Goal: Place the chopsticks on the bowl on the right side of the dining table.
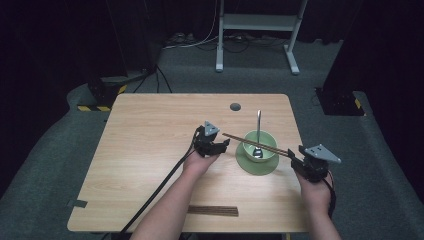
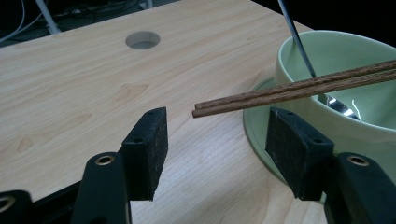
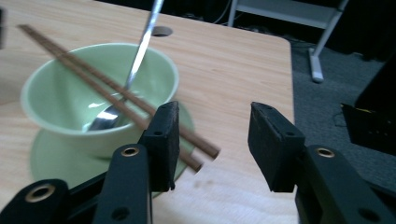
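A pale green bowl [image 1: 270,138] stands on a matching saucer [image 1: 255,168] right of the table's middle. A metal spoon [image 1: 258,122] leans in it, handle pointing away. A pair of brown chopsticks [image 1: 255,143] lies across the bowl's rim. My left gripper [image 1: 224,144] is open at their left tips, which float just beyond its pads [image 2: 150,140] in the left gripper view. My right gripper [image 1: 296,159] is open at the other ends; the sticks [image 3: 93,77] end beside its left pad [image 3: 164,140], untouched. Bowl [image 3: 51,93] and spoon [image 3: 140,51] lie ahead of it.
A second pair of brown chopsticks [image 1: 213,211] lies flat near the wooden table's [image 1: 150,150] front edge. A round cable hole [image 1: 235,106] is at the far middle. A white stand's legs [image 1: 255,30] and dark equipment sit on the carpet beyond.
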The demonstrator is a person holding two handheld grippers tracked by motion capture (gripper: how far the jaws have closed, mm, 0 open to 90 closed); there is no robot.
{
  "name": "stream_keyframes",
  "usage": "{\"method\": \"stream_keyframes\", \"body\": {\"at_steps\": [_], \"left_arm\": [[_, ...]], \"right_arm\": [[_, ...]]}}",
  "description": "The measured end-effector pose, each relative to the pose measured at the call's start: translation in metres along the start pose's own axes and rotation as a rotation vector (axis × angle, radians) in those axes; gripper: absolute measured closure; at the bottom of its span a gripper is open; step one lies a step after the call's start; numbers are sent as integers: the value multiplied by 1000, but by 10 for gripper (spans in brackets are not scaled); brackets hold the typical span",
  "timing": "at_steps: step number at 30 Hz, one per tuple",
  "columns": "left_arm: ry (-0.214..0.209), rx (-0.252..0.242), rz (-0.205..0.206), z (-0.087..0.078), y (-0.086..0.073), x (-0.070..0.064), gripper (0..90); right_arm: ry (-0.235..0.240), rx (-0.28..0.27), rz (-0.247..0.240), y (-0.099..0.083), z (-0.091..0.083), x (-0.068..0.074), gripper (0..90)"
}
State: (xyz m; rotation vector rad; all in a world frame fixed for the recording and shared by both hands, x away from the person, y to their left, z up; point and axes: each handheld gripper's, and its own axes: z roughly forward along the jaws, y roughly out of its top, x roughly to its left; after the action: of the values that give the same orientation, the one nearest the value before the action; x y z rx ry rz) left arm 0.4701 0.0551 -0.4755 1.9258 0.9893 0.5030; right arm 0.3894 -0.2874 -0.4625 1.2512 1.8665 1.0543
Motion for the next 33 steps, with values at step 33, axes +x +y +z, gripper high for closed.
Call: {"method": "stream_keyframes", "body": {"at_steps": [33], "left_arm": [[-19, -28, -13, -9, -16, -21, 410]], "right_arm": [[48, 73, -83, -1, 21, 20, 501]]}}
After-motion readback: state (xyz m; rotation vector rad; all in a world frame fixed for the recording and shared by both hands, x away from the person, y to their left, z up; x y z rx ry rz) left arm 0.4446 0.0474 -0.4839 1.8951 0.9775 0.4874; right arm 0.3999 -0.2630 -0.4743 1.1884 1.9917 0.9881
